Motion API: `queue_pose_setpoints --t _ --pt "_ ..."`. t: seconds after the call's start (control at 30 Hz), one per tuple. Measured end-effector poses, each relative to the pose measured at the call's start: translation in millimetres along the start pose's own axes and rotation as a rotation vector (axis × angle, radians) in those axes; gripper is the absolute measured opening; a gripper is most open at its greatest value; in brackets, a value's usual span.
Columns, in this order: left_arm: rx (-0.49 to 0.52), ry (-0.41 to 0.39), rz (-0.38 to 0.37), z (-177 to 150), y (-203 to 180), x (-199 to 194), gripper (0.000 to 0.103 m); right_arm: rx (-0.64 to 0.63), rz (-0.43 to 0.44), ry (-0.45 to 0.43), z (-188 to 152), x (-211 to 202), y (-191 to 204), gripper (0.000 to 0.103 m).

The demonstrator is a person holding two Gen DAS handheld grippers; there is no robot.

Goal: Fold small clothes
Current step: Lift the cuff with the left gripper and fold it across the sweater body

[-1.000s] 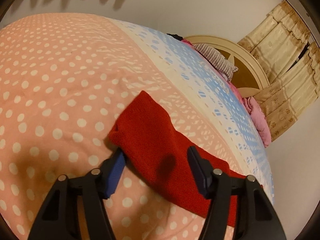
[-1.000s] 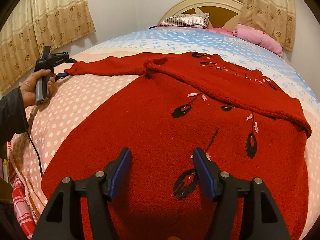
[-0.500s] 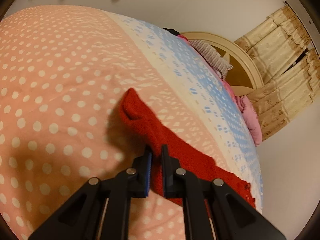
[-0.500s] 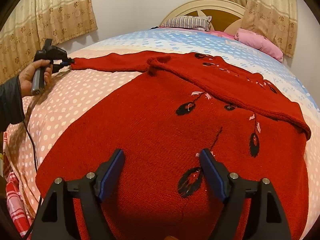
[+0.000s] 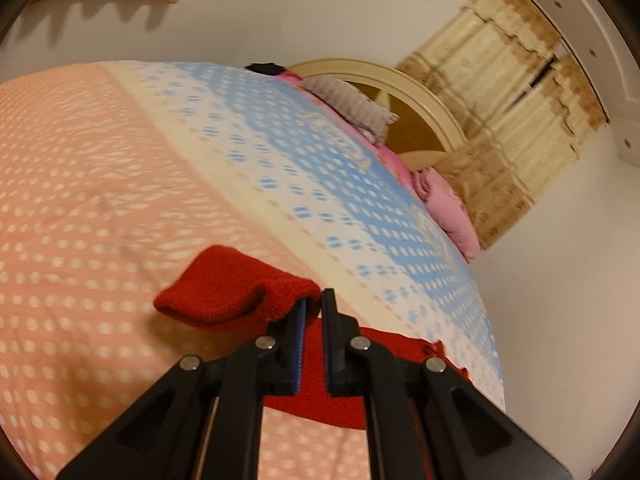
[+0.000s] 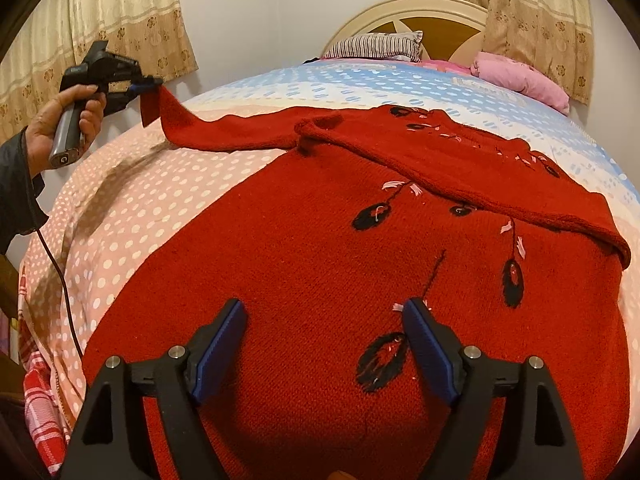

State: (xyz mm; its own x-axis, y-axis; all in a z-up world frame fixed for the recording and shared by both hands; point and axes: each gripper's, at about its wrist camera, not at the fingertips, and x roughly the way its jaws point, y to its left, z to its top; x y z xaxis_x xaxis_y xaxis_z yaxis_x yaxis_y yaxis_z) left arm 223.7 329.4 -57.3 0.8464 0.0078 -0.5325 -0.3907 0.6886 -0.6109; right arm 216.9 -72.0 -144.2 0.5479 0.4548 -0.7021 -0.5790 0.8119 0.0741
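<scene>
A red knitted sweater (image 6: 320,240) with black leaf patterns lies spread on the bed, one side folded over along the far right. Its left sleeve (image 6: 224,132) stretches out to the left. My left gripper (image 5: 314,304) is shut on the sleeve's cuff (image 5: 224,288), which droops over the jaws, lifted off the bedcover. In the right wrist view a hand holds that left gripper (image 6: 148,86) above the bed's left edge with the cuff hanging from it. My right gripper (image 6: 324,312) hovers over the sweater's near body, jaws opening, nothing pinched between its blue pads.
The bedcover (image 6: 132,208) is pink with white dots near me, blue-dotted farther away. A striped pillow (image 6: 376,46) and a pink bundle (image 6: 520,76) lie by the cream headboard (image 6: 416,12). Curtains hang on both sides. A cable (image 6: 60,280) trails down the bed's left side.
My left gripper closed on the sleeve cuff and lifted it off the bedcover. My right gripper's jaws spread wider while staying over the sweater body.
</scene>
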Motion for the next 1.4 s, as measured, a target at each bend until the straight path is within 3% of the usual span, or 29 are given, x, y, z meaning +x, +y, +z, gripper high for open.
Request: queue_pose_setpoints --t 0.7,1.17,1.4 --pt "0.122 0.048 -0.168 -22 -137 19 0.006 0.072 0.069 -0.042 -3 -7 -11 0.082" --pt "0.224 0.122 -0.251 -62 -232 42 0.006 0.116 0.092 -0.071 -8 -13 -19 0.082" --pt "0.282 0.188 -0.289 -103 -272 59 0.006 0.124 0.088 -0.082 -10 -15 -21 0.082"
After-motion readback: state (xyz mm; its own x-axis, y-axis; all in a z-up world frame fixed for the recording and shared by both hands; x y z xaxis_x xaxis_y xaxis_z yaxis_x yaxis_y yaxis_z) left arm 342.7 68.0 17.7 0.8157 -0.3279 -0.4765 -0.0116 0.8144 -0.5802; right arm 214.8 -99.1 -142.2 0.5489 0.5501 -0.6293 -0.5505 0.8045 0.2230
